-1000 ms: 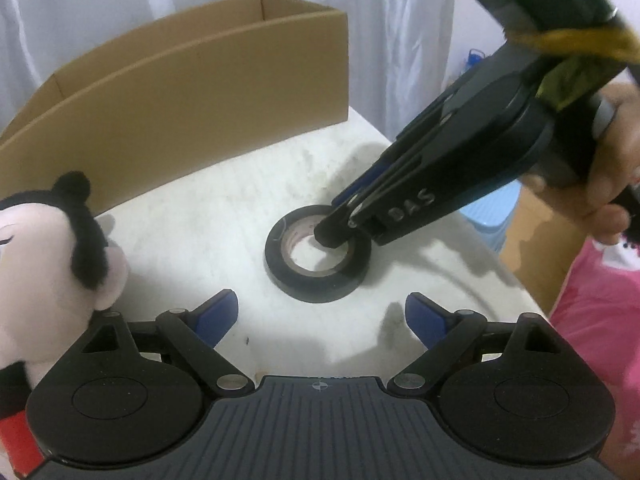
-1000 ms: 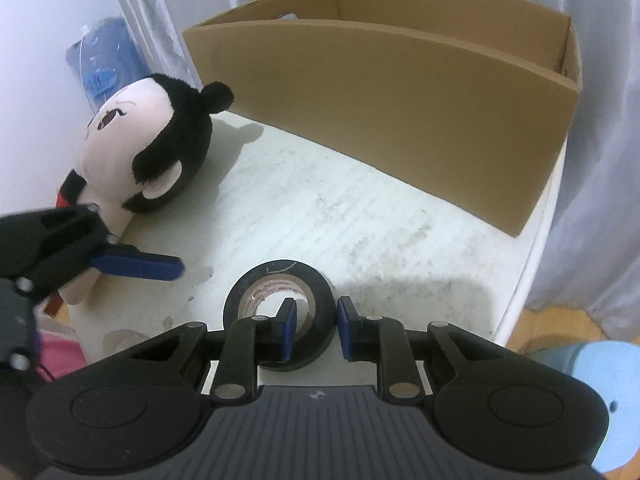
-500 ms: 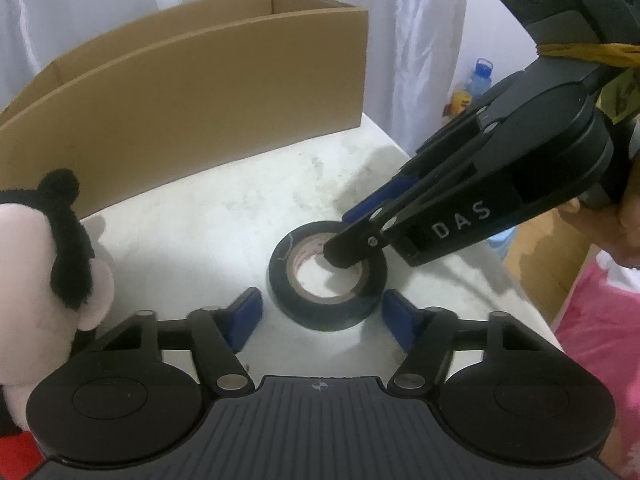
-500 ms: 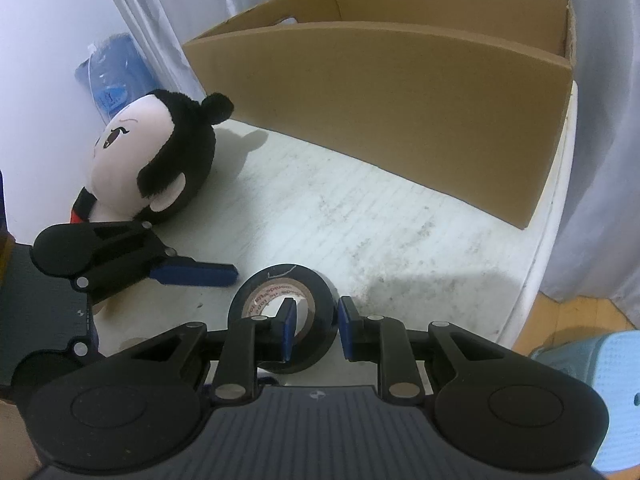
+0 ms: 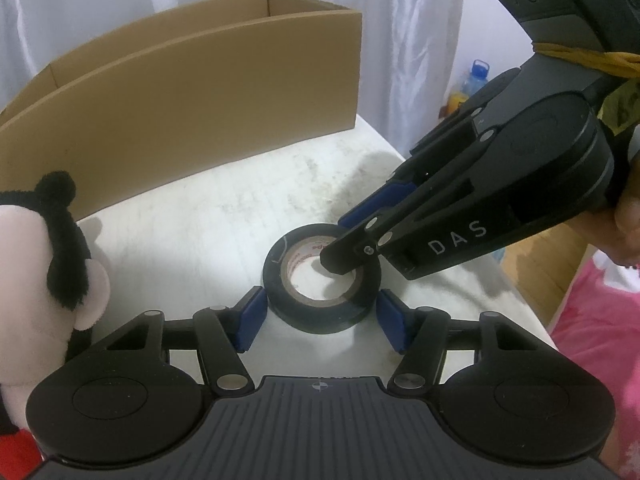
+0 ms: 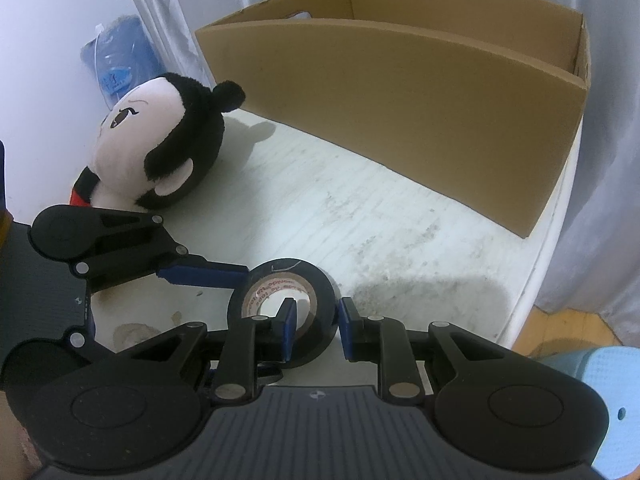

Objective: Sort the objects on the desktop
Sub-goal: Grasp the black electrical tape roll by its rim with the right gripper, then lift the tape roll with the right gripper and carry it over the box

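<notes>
A roll of black tape [image 5: 320,280] lies flat on the white table [image 5: 208,216]. My left gripper [image 5: 318,320] is open, one finger on each side of the roll, close to it. My right gripper [image 6: 316,330] is shut on the tape roll [image 6: 280,304]: one finger is inside the ring and the other outside its wall. In the left wrist view the right gripper [image 5: 360,236] comes in from the right. A plush doll [image 6: 160,152] with black hair lies at the table's left.
A large open cardboard box [image 6: 400,72] stands along the back of the table; it also shows in the left wrist view [image 5: 180,100]. The table edge [image 6: 552,256] is on the right, with a blue stool [image 6: 592,384] below.
My left gripper has moved forward until its open fingers flank the tape roll. The right gripper has stayed clamped on the roll's wall.
</notes>
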The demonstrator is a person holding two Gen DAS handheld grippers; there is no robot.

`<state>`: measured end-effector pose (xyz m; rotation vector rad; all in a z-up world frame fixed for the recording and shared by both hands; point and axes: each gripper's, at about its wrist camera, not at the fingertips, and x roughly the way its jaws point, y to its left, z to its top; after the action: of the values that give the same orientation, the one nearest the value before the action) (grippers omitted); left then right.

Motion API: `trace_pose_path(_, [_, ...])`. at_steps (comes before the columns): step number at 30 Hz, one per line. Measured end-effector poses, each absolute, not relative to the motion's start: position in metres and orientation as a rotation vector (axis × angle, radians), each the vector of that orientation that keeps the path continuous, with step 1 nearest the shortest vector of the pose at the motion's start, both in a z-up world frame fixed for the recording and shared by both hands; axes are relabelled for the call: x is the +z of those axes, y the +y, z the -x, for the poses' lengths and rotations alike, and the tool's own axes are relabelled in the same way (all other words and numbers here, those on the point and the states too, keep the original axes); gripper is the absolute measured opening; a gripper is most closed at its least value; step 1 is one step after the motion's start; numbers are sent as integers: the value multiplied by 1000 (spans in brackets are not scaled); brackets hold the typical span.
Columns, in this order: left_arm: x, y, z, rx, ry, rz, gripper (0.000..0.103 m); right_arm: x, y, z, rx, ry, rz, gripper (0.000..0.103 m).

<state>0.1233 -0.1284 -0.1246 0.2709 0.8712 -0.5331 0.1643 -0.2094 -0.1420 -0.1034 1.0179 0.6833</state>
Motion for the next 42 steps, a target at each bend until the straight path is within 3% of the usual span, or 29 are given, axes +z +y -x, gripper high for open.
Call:
trace_pose_path(16, [-127,-132,-125,-518,882,-243,67,-144,-214,-167,685,1032,32,26])
trace_pose_path(31, [-119,-130,-119,-497,807,-218,64,-136,-216,-161,681,990,17,23])
trace_pose_path(36, [-98,-127,-116,-464,702,-248,64,-115,-212,-157,685,905,41,23])
trace_pose_path(42, [-60,-120,-125,-379,518,-305,64,-68,-199,-148,696,648,148,20])
